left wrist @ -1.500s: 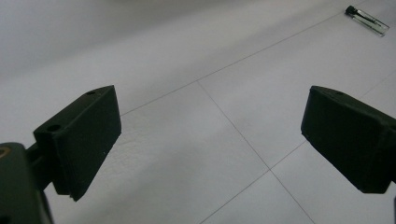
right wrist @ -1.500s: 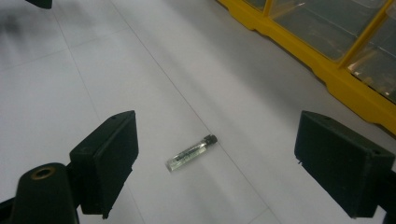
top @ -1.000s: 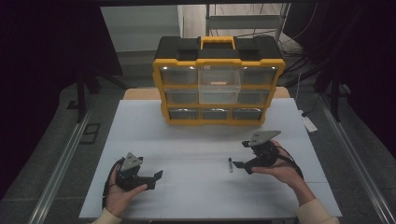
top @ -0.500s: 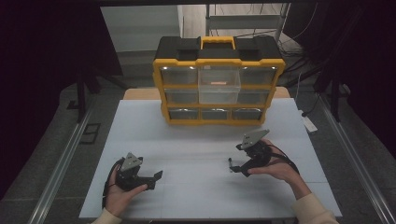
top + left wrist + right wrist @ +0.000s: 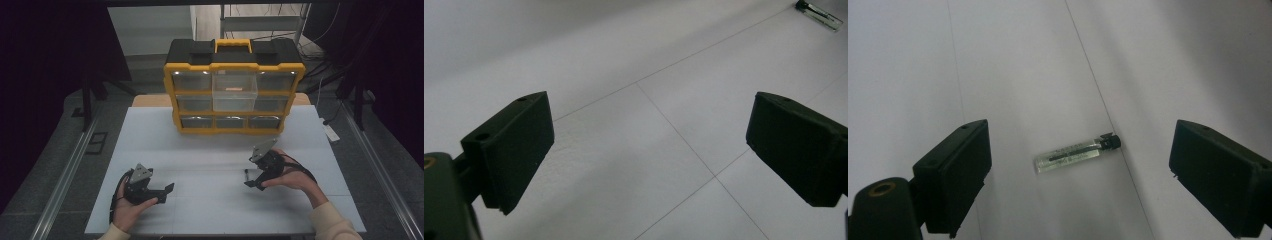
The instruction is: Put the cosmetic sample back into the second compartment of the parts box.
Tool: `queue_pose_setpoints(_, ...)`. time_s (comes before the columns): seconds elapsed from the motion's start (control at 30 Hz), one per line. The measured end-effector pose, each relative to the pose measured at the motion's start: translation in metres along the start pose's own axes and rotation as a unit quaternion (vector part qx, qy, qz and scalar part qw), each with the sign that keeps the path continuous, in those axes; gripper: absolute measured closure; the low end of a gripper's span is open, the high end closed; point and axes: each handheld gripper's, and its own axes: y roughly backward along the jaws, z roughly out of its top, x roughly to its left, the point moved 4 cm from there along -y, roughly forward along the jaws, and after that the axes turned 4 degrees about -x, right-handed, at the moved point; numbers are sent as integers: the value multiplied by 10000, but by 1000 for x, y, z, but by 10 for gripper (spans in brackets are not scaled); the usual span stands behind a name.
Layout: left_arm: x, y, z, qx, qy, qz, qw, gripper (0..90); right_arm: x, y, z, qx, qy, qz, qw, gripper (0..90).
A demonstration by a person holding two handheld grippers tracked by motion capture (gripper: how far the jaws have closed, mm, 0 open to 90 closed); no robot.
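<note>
Small glass vial point(image 5: 1077, 152), clear, black cap: lies flat on the white table point(image 5: 210, 150), well in front of the yellow-and-black drawer organizer point(image 5: 233, 85), untouched. Right gripper point(image 5: 248, 178): jaws just opening, now spread wide, the vial between them without contact. Left gripper point(image 5: 167, 192): released, jaws apart over bare table, far left of the vial.

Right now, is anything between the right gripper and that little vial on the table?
Nothing visible. The vial lies flat on the bare white table, between the open jaws of the right gripper, untouched.
</note>
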Motion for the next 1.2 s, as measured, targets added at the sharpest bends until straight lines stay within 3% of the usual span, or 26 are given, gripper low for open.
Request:
queue_pose_setpoints(0.4,0,0,-1,23,-12,10,10000,58,-5,-16,-1,348,289,180,9988,102)
queue_pose_setpoints(0.73,1,0,-1,21,-8,24,10000,57,-9,-28,-7,522,390,356,9972,120)
queue_pose_setpoints(0.77,1,0,-1,19,-6,27,10000,57,-10,-28,-7,597,449,293,9968,124)
queue_pose_setpoints(1.03,1,0,-1,26,-19,30,10000,57,-9,-30,-7,556,452,362,9968,151)
queue_pose_setpoints(1.13,1,0,-1,26,-18,34,10000,58,-8,-30,-7,495,463,465,9966,202)
queue_pose_setpoints(1.2,1,0,-1,24,-21,35,10000,58,-9,-28,-6,534,537,376,9964,232)
